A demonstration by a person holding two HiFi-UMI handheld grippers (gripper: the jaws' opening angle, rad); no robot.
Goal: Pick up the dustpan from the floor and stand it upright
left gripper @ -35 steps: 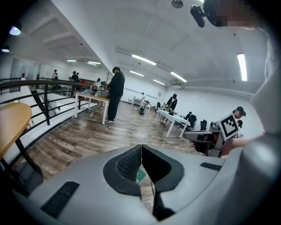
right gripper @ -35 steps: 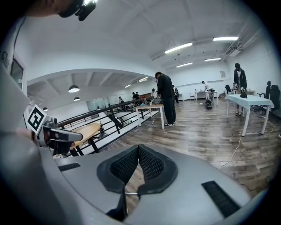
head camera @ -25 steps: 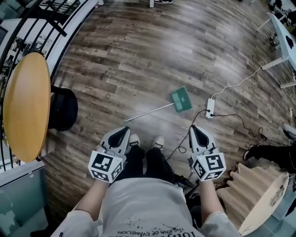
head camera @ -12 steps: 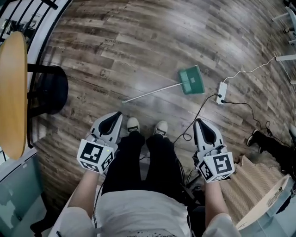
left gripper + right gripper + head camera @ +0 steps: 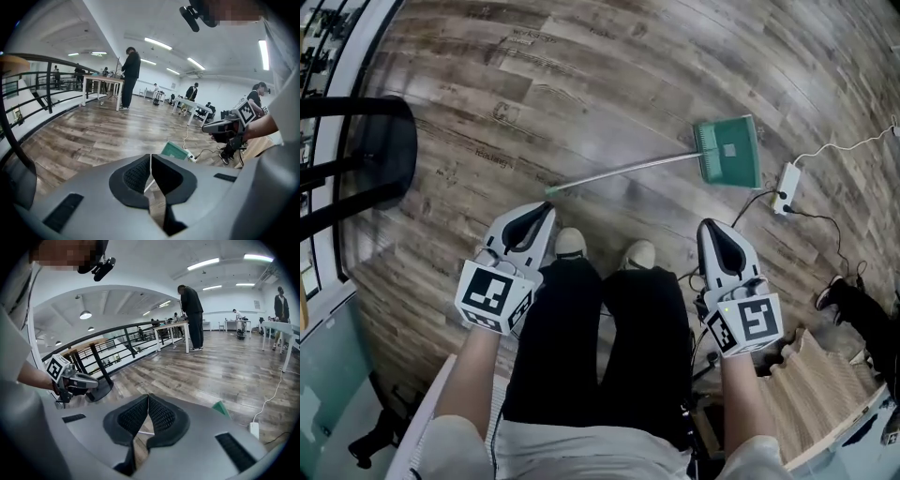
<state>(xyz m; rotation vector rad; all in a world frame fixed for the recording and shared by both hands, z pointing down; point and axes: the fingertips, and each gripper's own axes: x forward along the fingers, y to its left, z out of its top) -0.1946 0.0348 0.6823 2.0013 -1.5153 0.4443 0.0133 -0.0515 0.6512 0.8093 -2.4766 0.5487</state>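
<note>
Dustpan (image 5: 729, 150) lies flat on the floor (image 5: 581, 84), untouched, as the left tool (image 5: 544, 210) and right tool (image 5: 710, 231), both closed and empty, drop lower toward it.

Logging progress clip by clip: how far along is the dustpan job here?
Done: nothing; the dustpan lies flat on the floor, its handle pointing toward the person's feet. In hand: the left gripper and right gripper are both shut, holding nothing. Left: grasp the dustpan, lift it, stand it upright.

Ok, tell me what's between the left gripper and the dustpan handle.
Nothing visible: only bare floor lies between the left gripper and the near end of the handle. The power strip sits right of the pan.
</note>
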